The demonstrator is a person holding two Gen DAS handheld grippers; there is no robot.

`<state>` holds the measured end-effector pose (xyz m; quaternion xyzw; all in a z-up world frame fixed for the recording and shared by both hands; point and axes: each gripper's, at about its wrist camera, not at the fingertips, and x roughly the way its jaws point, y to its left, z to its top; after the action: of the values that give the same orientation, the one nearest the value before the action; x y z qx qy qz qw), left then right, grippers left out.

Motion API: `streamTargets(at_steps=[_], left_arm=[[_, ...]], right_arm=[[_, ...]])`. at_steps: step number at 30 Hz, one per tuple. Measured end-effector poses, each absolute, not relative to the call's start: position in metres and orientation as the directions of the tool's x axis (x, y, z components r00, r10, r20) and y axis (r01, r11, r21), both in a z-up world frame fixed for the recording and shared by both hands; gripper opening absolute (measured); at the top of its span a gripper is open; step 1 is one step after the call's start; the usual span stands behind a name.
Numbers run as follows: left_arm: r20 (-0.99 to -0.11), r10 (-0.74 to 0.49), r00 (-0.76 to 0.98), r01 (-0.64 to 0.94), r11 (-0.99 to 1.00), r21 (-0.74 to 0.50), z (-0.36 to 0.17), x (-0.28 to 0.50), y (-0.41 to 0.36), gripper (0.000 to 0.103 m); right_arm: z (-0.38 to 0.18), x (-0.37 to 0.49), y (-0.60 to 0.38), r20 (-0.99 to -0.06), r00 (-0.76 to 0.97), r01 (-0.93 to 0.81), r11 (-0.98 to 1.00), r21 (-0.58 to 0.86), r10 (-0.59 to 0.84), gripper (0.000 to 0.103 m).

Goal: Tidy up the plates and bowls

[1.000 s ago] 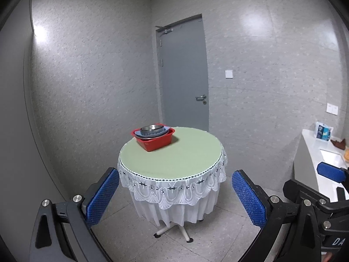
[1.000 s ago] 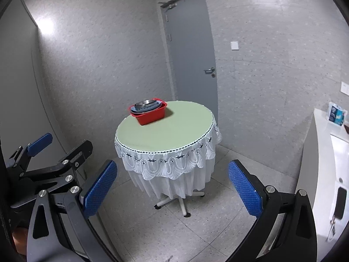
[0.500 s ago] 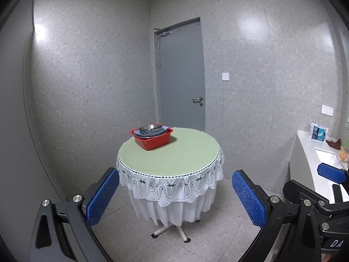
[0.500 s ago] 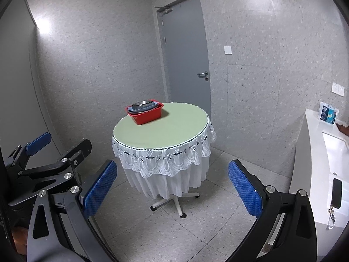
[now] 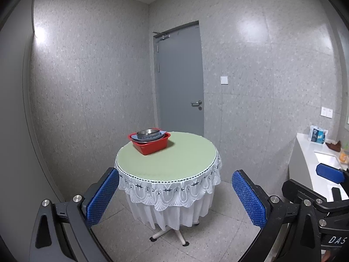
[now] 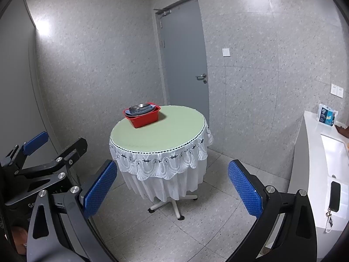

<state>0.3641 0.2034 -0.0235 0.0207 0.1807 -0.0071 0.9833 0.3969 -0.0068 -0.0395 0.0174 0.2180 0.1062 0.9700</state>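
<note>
A red basin (image 5: 150, 146) stands at the far left of a round green table (image 5: 170, 161). It holds a blue dish (image 5: 160, 134) and a steel bowl (image 5: 148, 132) stacked inside. The same basin (image 6: 144, 119) shows in the right wrist view on the table (image 6: 161, 133). My left gripper (image 5: 174, 194) is open and empty, well short of the table. My right gripper (image 6: 172, 187) is open and empty, also well back from the table. The left gripper's body (image 6: 43, 163) shows at the left of the right wrist view.
A white lace cloth (image 5: 170, 194) hangs round the table, which stands on a star foot (image 6: 172, 205). A grey door (image 5: 181, 80) is behind. A white counter (image 6: 322, 170) with a sink, a tissue pack (image 6: 327, 114) and a key fob (image 6: 334, 193) runs along the right.
Both grippers have backed away and tilted up slightly; the table looks a little smaller and lower in both views. Jaws stay open.
</note>
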Motion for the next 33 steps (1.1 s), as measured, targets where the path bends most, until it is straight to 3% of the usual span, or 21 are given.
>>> streamTargets(at_steps=[33], left_arm=[[-0.358, 0.053, 0.932, -0.044, 0.999, 0.031, -0.022, 0.427, 0.14, 0.102]], right_arm=[[-0.024, 0.45, -0.053, -0.431, 0.855, -0.28, 0.956, 0.083, 0.288, 0.103]])
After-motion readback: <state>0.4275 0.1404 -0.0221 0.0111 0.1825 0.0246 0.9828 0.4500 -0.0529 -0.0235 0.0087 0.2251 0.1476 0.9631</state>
